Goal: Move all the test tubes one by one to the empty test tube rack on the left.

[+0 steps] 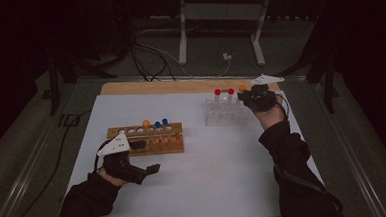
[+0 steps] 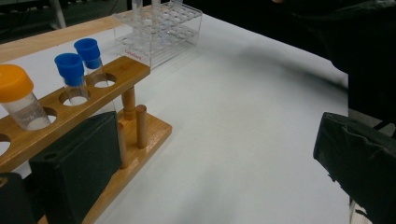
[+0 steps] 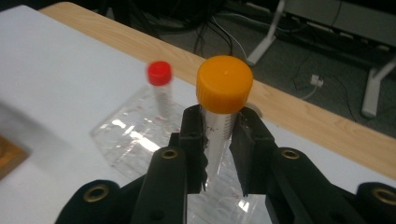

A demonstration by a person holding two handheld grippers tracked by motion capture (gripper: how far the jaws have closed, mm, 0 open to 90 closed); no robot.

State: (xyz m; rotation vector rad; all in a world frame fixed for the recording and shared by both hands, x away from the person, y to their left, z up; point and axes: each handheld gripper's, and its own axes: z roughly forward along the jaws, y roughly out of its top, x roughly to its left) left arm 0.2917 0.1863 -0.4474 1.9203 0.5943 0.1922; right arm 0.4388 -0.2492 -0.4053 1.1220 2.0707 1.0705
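Right gripper point(image 3: 218, 154) clamping orange-capped tube point(image 3: 223, 100), left gripper point(image 1: 142, 156) wide open

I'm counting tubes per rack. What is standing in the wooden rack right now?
The wooden rack holds one orange-capped tube and two blue-capped tubes. The left gripper covers part of its front in the high view, so the lower shelf is not fully visible.

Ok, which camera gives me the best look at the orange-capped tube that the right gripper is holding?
The right gripper view: the orange-capped tube stands close and sharp between the right gripper jaws, printed scale visible. The high view shows just its cap above the clear rack. The left gripper view shows the rack, not this tube.
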